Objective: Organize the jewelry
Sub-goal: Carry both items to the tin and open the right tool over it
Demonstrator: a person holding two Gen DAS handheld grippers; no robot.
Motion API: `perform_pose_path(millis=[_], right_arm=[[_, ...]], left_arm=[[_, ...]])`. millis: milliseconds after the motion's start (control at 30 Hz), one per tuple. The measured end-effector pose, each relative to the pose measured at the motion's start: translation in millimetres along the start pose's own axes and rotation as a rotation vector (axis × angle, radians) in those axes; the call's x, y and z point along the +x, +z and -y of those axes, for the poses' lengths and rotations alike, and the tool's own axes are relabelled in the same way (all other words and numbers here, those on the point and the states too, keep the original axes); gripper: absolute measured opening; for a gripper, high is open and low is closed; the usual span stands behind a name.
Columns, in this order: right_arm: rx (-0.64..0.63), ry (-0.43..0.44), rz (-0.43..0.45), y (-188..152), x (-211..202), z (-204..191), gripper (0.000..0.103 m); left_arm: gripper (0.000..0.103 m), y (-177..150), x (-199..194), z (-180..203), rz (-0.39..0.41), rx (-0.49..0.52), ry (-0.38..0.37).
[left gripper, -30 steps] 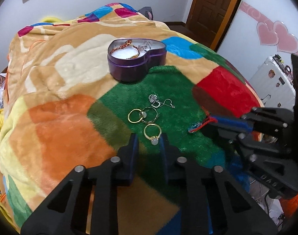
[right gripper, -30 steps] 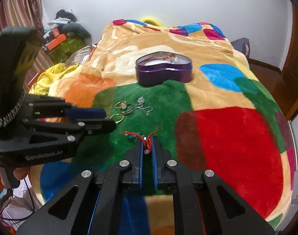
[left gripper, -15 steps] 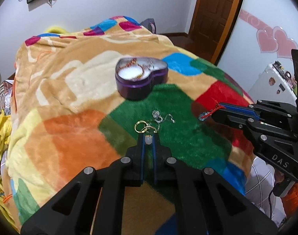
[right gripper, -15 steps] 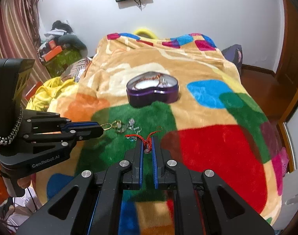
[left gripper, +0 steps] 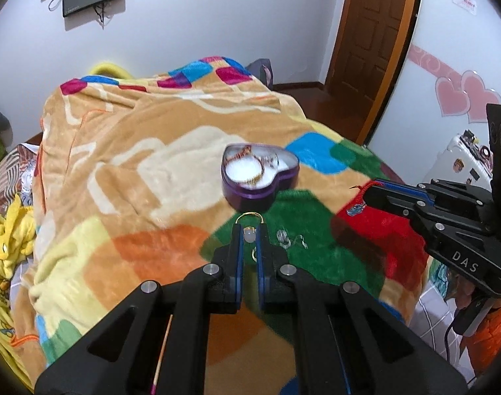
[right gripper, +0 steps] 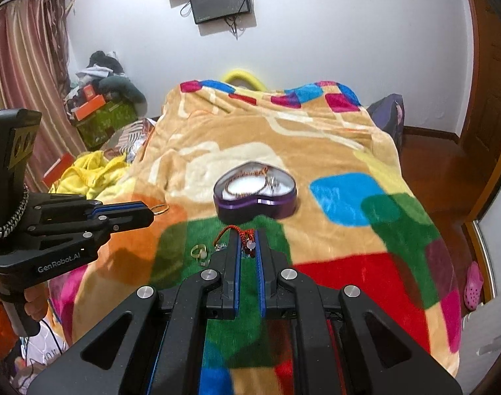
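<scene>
Both grippers are held raised above the bed (right gripper: 332, 151), each loaded with one piece, aimed toward the heart-shaped tin (left gripper: 259, 177); the likely purpose is to carry the pieces to the tin, where a beaded bracelet (right gripper: 247, 181) and some silver pieces are already laid on the white lining.

Left gripper (left gripper: 249, 235): fingers drawn close together and clamped on a gold ring (left gripper: 249, 222). The pale stone is pinched between the fingertips; the gold band stands up beyond the tips. In the right wrist view the same ring (right gripper: 160, 209) is seen projecting from the tip end. The tin lies just past the fingertips, slightly to their right.

Right gripper (right gripper: 248, 240): fingers near together, clamped on a red cord bracelet (right gripper: 232, 232). The cord is looped out to the left of the fingertips, with a small pale bead held between them. From the left wrist view the cord (left gripper: 360, 194) is seen trailing from the tips with a small charm hanging below. The tin sits straight ahead of these fingers, just beyond the tips.

Still on the green patch of the blanket: silver earrings (left gripper: 288, 238) to the right of the left fingers, and gold rings (right gripper: 199, 251) to the left of the right fingers. These are judged to be awaiting collection.
</scene>
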State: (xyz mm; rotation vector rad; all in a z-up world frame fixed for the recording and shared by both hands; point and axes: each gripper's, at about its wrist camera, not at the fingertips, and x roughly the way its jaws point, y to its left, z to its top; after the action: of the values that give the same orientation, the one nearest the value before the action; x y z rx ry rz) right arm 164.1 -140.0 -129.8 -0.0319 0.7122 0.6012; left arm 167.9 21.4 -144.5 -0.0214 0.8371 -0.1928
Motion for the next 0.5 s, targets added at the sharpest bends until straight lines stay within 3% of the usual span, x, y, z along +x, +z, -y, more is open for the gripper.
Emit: perform_pose_path(millis=[500], right_arm=[[-0.016,0.007,0.071,38.3,13.4,5.5,0.007]], left_arm=[[0.006,42.3,16.6,-9.4,0.064,-0.015,-0.015]])
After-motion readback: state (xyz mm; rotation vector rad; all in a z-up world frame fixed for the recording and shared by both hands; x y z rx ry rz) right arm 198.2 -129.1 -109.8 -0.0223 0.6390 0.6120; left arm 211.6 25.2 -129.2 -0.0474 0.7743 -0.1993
